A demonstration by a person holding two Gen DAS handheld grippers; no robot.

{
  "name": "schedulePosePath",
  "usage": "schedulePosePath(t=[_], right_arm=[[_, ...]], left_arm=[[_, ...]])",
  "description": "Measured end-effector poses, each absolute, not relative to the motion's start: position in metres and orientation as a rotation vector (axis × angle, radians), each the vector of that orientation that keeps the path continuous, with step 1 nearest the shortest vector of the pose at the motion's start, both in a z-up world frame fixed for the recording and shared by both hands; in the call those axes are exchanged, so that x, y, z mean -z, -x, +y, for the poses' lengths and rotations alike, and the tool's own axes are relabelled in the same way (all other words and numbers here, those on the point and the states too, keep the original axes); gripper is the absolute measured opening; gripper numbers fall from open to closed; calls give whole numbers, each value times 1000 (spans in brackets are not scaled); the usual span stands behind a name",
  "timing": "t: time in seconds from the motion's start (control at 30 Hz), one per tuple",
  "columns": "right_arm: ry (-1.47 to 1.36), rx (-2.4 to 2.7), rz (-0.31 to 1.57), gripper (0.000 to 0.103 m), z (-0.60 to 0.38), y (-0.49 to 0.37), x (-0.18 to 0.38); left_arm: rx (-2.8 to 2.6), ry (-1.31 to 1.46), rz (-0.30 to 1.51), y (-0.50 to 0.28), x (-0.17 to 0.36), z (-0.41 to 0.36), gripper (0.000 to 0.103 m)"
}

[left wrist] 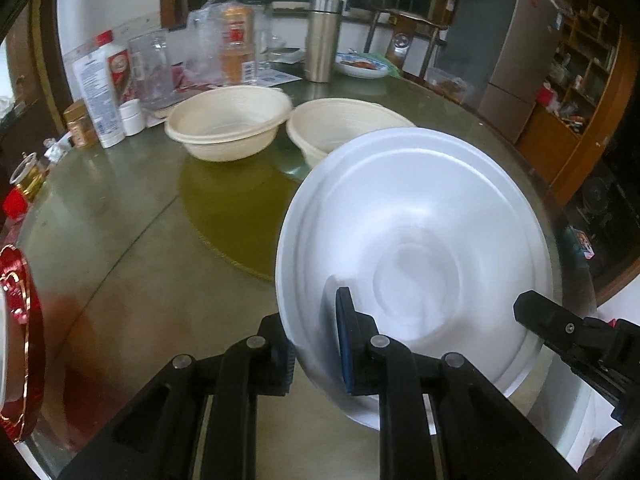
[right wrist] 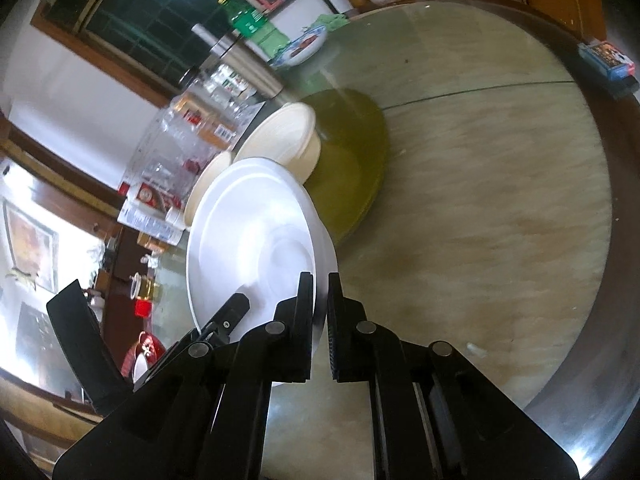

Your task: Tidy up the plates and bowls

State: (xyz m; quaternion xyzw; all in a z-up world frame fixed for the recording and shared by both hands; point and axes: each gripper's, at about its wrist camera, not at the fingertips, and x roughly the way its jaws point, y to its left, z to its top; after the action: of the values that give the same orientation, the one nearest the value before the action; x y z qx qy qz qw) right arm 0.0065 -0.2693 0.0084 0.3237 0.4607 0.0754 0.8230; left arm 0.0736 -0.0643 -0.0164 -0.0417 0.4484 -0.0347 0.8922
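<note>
While both of our hand-held grippers, left and right, clamp opposite rim edges, we see the white plate tilted above the tabletop, its hollow face toward the cream bowls.

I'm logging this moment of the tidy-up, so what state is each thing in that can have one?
White round foam plate: lifted, tilted, gripped at its rim from two sides.
Left gripper: jaws shut on the plate's rim.
Right gripper: jaws shut on the opposite rim.
Two cream round paper bowls: upright, empty, side by side on the table.
Steel flask: upright, capped.
</note>
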Motion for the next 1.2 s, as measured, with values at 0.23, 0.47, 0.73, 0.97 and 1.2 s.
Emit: schedulePosePath(t=[0.23, 0.47, 0.73, 0.97, 1.2], right_arm=[[-657, -185, 984, 6, -246, -4, -12], [-624, -208, 983, 6, -228, -2, -18], [-590, -246, 982, 6, -208, -2, -24], [-560, -283, 979, 6, -189, 0, -31], [-540, -319, 979, 6, -172, 1, -35]], left_arm=[[54, 108, 920, -60, 14, -43, 17], [39, 137, 910, -51, 11, -24, 17], [16, 162, 890, -40, 7, -5, 17], [-8, 189, 877, -33, 4, 14, 17], [-30, 210, 864, -24, 1, 30, 17]])
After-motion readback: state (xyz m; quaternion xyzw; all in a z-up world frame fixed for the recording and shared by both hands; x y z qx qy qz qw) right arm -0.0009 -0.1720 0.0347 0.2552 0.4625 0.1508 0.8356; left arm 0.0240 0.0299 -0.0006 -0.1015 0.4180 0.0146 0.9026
